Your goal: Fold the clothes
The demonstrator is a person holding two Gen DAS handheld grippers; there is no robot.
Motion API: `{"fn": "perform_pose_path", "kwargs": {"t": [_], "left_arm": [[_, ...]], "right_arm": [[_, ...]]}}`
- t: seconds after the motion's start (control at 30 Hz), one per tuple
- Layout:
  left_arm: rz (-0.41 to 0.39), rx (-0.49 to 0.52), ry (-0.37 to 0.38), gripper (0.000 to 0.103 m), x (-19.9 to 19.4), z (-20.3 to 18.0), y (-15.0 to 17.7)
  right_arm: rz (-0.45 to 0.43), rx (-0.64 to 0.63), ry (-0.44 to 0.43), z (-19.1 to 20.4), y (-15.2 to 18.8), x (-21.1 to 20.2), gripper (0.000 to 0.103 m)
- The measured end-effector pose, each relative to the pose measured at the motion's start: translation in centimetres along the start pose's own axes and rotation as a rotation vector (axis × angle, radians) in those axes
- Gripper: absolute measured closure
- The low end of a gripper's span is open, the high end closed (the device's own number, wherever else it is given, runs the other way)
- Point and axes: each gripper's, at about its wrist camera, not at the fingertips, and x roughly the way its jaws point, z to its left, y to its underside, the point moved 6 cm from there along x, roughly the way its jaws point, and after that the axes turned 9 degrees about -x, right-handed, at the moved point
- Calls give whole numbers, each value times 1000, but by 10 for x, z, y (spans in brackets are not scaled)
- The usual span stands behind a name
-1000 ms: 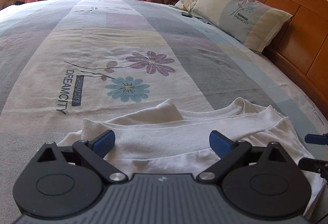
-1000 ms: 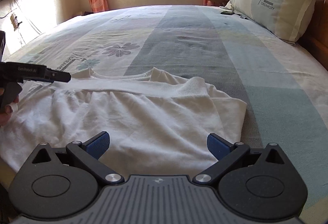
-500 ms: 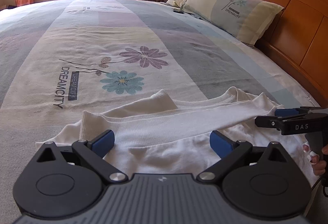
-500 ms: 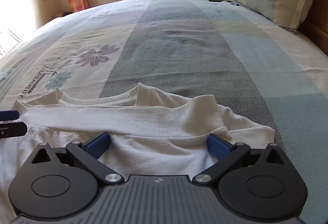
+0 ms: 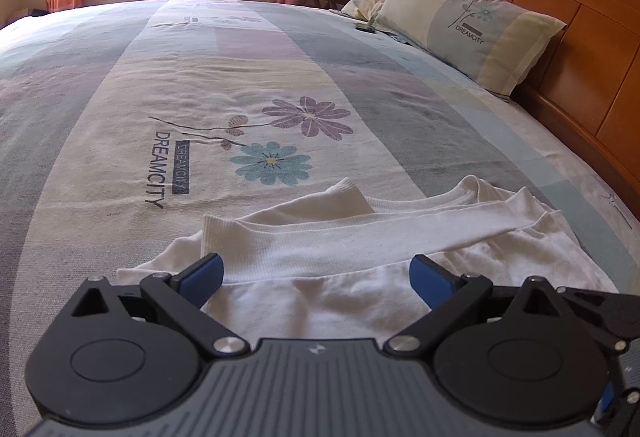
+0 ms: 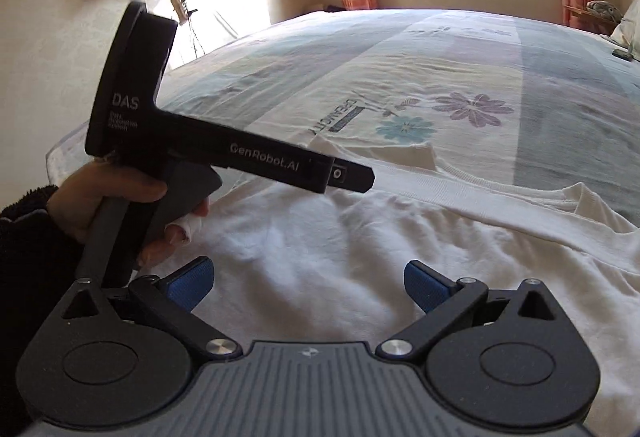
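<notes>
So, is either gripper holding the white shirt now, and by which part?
No. The left gripper and right gripper are both open above the white shirt, with nothing between their fingers.

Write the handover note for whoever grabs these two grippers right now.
Left gripper: open, empty, over the near edge of the white top.
Right gripper: open, empty, over the top's body.
The top lies on the bed, both sleeves folded across the chest, one sleeve lying over the other.
Done: sleeves in.
Left: fold the body up and square it.
</notes>
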Motion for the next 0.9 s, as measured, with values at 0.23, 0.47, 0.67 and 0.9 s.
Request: {"fn": "perform_pose_path", "kwargs": {"t": [0.23, 0.47, 0.67, 0.9], "left_arm": [[-16, -17, 6, 4, -4, 2, -5], [-4, 23, 0, 3, -3, -10, 1], [8, 66, 20, 3, -2, -23, 6], [11, 92, 31, 3, -10, -33, 7]], "right_arm": [[-4, -6, 93, 0, 5, -5, 0], [25, 179, 274, -54, 32, -22, 0], [3, 191, 438, -69, 35, -40, 0], [55, 270, 487, -93, 55, -37, 0]]}}
